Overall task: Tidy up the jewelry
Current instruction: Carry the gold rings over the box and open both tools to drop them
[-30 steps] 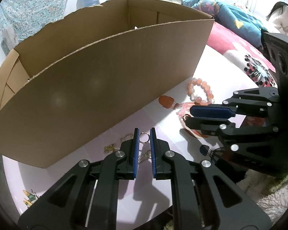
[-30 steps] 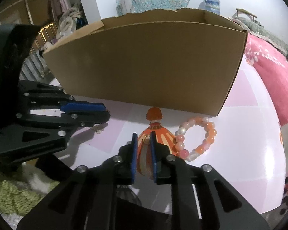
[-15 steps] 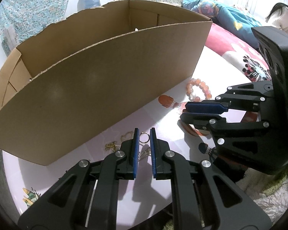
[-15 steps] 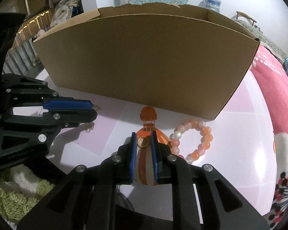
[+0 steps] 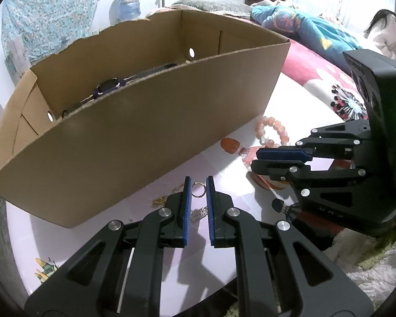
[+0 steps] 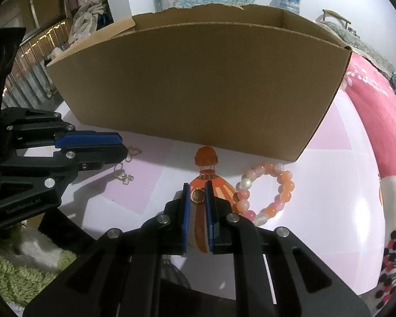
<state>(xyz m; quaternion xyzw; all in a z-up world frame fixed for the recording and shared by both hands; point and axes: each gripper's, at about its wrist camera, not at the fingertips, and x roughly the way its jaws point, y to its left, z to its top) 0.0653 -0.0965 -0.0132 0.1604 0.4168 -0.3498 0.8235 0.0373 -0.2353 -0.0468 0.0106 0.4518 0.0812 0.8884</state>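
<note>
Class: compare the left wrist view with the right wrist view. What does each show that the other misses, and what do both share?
Left only: the cardboard box's inside, with a dark strap in it, and a small metal ring on the table between the left gripper's fingers. Right only: a small gold-rimmed ring clamped in the right gripper. Both: box, bead bracelet, both grippers.

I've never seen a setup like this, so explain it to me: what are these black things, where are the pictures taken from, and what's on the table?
They are two hand-held claws, each with its own camera looking along its fingers. One picture is from the left claw, which hangs over a small metal ring and some tiny trinkets, gripping nothing. The other is from the right claw, shut on a small gold ring. On the pink table stand a cardboard box, with a dark bracelet-like item inside, and a pink bead bracelet lying beside it.
</note>
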